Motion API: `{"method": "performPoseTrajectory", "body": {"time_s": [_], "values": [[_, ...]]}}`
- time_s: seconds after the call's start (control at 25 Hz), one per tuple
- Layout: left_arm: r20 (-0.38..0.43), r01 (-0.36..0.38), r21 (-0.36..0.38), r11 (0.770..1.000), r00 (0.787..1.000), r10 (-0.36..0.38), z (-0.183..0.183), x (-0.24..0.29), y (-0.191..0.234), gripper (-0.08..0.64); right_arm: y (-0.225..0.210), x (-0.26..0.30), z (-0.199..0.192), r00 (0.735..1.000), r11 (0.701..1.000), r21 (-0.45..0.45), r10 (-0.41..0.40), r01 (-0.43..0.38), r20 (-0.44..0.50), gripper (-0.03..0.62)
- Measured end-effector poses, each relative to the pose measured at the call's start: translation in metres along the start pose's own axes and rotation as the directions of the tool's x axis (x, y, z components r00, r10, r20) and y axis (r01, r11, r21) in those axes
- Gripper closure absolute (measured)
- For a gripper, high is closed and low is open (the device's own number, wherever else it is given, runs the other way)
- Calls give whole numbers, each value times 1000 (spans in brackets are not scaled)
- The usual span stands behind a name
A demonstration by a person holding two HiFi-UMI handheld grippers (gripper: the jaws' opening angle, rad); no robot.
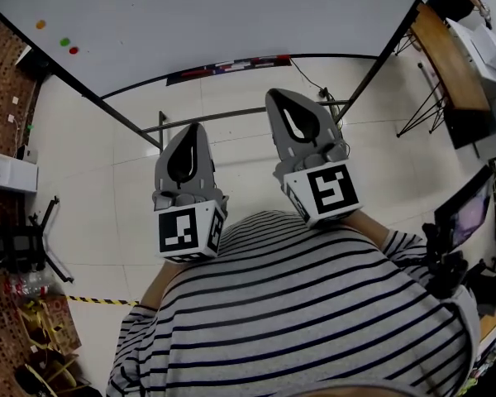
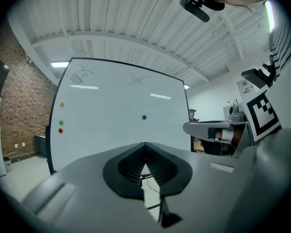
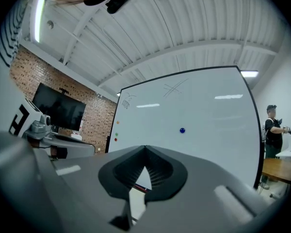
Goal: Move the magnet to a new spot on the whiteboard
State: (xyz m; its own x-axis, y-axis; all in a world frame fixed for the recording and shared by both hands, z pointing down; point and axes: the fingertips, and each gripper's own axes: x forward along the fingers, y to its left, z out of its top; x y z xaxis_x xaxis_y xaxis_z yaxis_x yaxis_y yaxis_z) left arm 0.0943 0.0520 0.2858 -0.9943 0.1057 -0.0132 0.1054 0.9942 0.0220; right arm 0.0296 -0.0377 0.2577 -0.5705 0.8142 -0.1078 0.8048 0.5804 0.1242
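The whiteboard (image 1: 231, 15) stands ahead of me, some way off. A small blue magnet (image 2: 144, 116) sits near its middle and also shows as the blue magnet (image 3: 182, 130) in the right gripper view; the head view cuts it off. Orange (image 1: 40, 24), green (image 1: 64, 42) and red (image 1: 73, 50) magnets cluster at the board's left edge. My left gripper (image 1: 193, 128) and right gripper (image 1: 274, 94) are held side by side in front of my chest, pointing at the board. Both are shut with nothing between the jaws and well short of the board.
A marker tray (image 1: 231, 64) runs along the board's lower edge, above the stand's crossbar (image 1: 231, 116). A wooden table (image 1: 450, 56) and a monitor (image 1: 463, 209) are at the right. A person (image 3: 271, 130) stands beyond the board's right side. Brick wall and clutter are at the left.
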Motion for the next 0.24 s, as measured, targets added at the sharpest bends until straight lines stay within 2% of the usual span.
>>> {"method": "performPoseTrajectory", "body": {"time_s": [0.24], "values": [[0,28,-8,1000,1000,-28,-2,-9,16,545,19,4,-6,999,1000,-21,-16,16,-28,592]]}}
